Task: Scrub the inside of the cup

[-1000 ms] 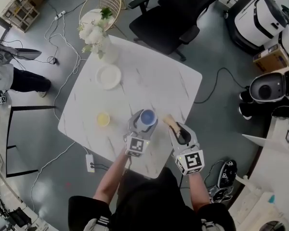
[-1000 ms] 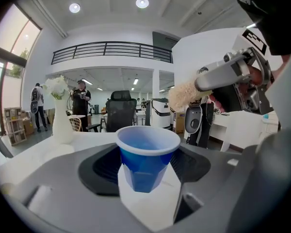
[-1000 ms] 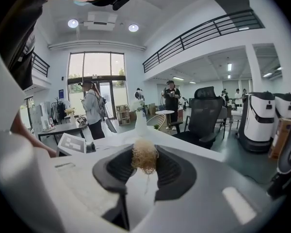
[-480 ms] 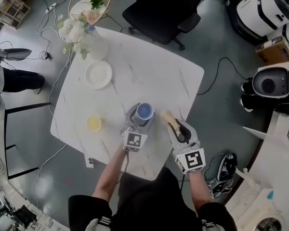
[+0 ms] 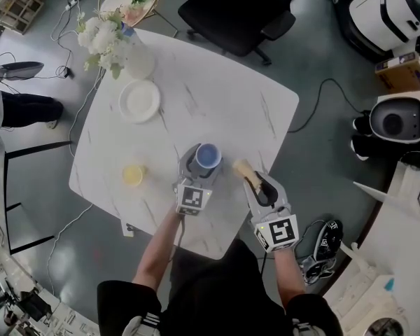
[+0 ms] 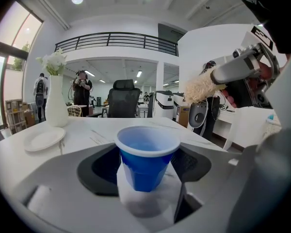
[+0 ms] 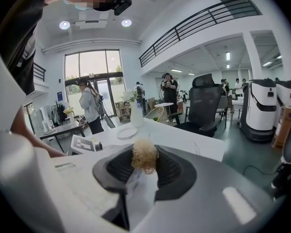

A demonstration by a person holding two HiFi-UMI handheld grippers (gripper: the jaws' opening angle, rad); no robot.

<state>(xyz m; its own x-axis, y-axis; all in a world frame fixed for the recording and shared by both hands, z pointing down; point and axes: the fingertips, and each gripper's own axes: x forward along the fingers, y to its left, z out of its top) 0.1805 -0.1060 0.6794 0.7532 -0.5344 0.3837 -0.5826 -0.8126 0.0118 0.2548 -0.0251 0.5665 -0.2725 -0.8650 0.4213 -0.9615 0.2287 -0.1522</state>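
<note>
One table (image 5: 224, 110) carries one white plate (image 5: 139, 101), one vase of white flowers (image 5: 136, 63) and one small yellow dish (image 5: 133, 175). There are two grippers, the left gripper (image 5: 200, 165) and the right gripper (image 5: 256, 182), one blue cup (image 6: 146, 159), one scrubbing brush (image 5: 243, 169) and one black office chair (image 5: 241, 12).

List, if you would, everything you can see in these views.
white marble-patterned table: one, white with grey veins, centre of the head view
blue plastic cup: one, blue, between the left gripper's jaws, at the table's near side
brush with a straw-coloured bristle head: one, tan, right of the cup
round white plate: one, white, table's far left
small round yellow object: one, yellow, table's left; kind unclear
white vase of white flowers: one, white, far left corner
black office chair: one, black, beyond the table
left gripper: one, grey, closed on the cup
right gripper: one, grey, closed on the brush
</note>
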